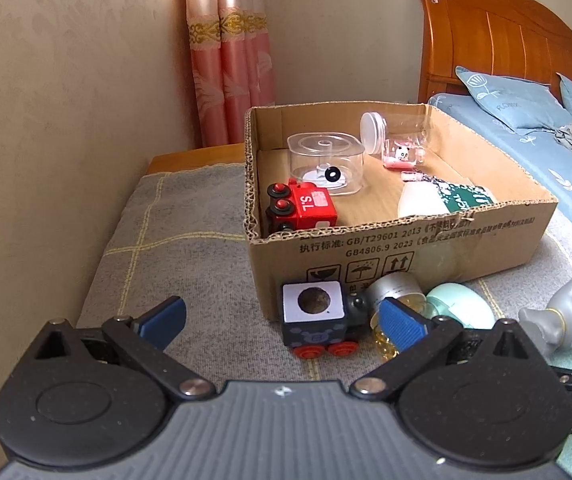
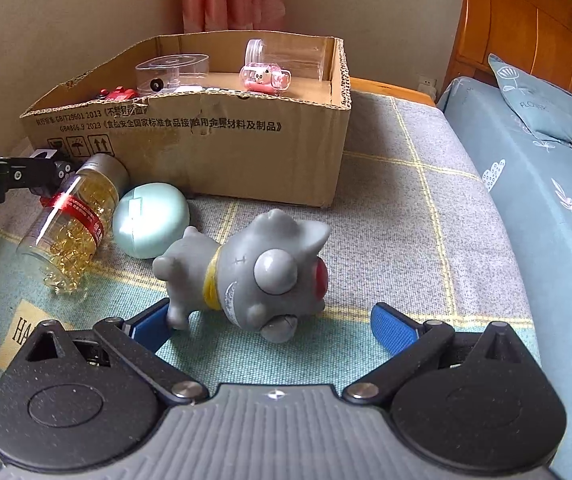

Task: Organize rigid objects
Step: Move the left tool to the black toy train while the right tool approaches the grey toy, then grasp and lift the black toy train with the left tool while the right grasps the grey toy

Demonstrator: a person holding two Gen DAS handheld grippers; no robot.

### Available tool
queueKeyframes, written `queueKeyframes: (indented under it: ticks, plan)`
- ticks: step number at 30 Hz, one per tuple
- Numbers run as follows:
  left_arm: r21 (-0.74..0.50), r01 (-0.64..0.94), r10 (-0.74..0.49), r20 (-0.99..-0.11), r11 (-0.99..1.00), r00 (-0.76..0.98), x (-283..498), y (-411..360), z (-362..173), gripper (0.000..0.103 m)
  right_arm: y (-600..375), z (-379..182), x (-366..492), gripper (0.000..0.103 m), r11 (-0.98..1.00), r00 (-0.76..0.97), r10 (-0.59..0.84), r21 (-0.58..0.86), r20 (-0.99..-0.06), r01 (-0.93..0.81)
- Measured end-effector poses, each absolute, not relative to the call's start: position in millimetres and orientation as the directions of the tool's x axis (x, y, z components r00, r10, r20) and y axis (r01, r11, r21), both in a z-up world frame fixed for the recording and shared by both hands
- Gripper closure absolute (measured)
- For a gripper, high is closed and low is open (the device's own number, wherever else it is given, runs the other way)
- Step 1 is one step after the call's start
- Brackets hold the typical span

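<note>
Right hand-held gripper (image 2: 274,322) spread wide, the grey cat figurine (image 2: 254,268) on its side between its blue fingers. Left hand-held gripper (image 1: 282,316) wide too, empty, facing a black toy wagon (image 1: 318,320) near the cardboard box (image 1: 406,248). Capsule bottle (image 2: 70,224) and mint case (image 2: 151,220) lie between.

soft even daylight, faint shadows, sharp focus, fisheye-bent dark corners

The cardboard box (image 1: 402,248) front reads "GB/T29601 2013" and "GB4806.9 2023", above fragile, umbrella and this-way-up signs. The red toy train (image 1: 302,208) bears "S.L".
</note>
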State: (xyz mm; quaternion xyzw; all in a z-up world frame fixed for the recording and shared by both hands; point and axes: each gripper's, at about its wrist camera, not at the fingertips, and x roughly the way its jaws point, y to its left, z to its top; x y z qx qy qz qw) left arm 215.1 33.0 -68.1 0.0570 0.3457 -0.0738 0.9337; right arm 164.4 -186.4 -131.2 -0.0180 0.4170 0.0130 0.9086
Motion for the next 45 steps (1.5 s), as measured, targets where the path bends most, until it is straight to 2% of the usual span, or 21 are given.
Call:
queueKeyframes:
  ticks: [11, 16, 19, 21, 24, 33, 45]
  plan:
    - [0.074, 0.130, -0.048, -0.666, 0.989, 0.744, 213.5, 54.4, -81.9, 0.001, -188.1, -132.3, 162.1, 0.000, 0.998, 0.665, 0.025, -0.021, -0.747, -0.061]
    - [0.042, 0.138, -0.076, -0.661, 0.990, 0.747, 213.2, 61.7, -85.1, 0.002, -188.5, -133.2, 160.6, 0.000, 0.998, 0.675, 0.028, -0.021, -0.737, -0.064]
    - [0.042, 0.177, -0.108, -0.646, 0.983, 0.755, 215.7, 56.9, -87.7, 0.005, -188.2, -133.3, 160.3, 0.000, 0.998, 0.677, 0.028, -0.021, -0.735, -0.063]
    - [0.033, 0.203, -0.135, -0.644, 0.979, 0.753, 217.7, 54.8, -89.6, 0.017, -187.7, -133.1, 159.9, 0.000, 0.998, 0.675, 0.027, -0.021, -0.737, -0.062]
    - [0.017, 0.227, -0.161, -0.653, 0.974, 0.740, 222.0, 52.9, -92.7, 0.028, -187.4, -132.1, 161.0, 0.000, 0.998, 0.667, 0.025, -0.019, -0.745, -0.059]
    - [-0.011, 0.262, -0.204, -0.660, 0.965, 0.723, 225.6, 51.4, -96.7, 0.045, -182.5, -124.0, 162.4, 0.000, 0.997, 0.665, 0.061, 0.011, -0.744, -0.079]
    - [0.016, 0.273, -0.192, -0.671, 0.962, 0.716, 223.8, 47.8, -95.4, 0.048, -177.7, -106.9, 155.2, 0.000, 0.994, 0.630, 0.077, 0.011, -0.772, -0.109]
